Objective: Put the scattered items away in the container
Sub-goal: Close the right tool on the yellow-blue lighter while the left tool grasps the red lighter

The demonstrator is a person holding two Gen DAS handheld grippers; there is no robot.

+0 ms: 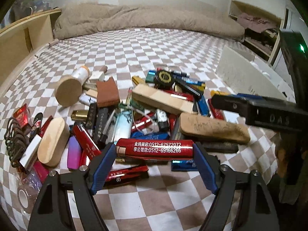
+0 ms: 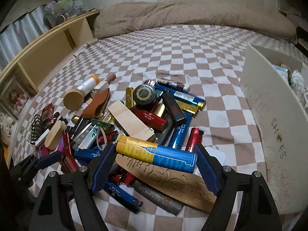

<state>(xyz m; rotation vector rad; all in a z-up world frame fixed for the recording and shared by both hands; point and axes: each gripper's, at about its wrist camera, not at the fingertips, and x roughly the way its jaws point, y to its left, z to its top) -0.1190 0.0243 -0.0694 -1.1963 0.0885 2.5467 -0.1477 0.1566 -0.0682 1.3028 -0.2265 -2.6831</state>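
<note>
A heap of lighters, small boxes and wooden pieces lies on a checkered bed sheet. My left gripper is shut on a red lighter with white numbers, held crosswise above the near edge of the heap. My right gripper is shut on a yellow-and-blue lighter marked NEW YORK, held above a long wooden piece. The container, a white cardboard box, stands at the right with some items inside; it also shows in the left wrist view. The right gripper's black body crosses the left wrist view.
A rumpled beige duvet lies along the far side of the bed. A wooden shelf headboard runs along the left. A tape roll and black hair ties lie at the heap's left edge.
</note>
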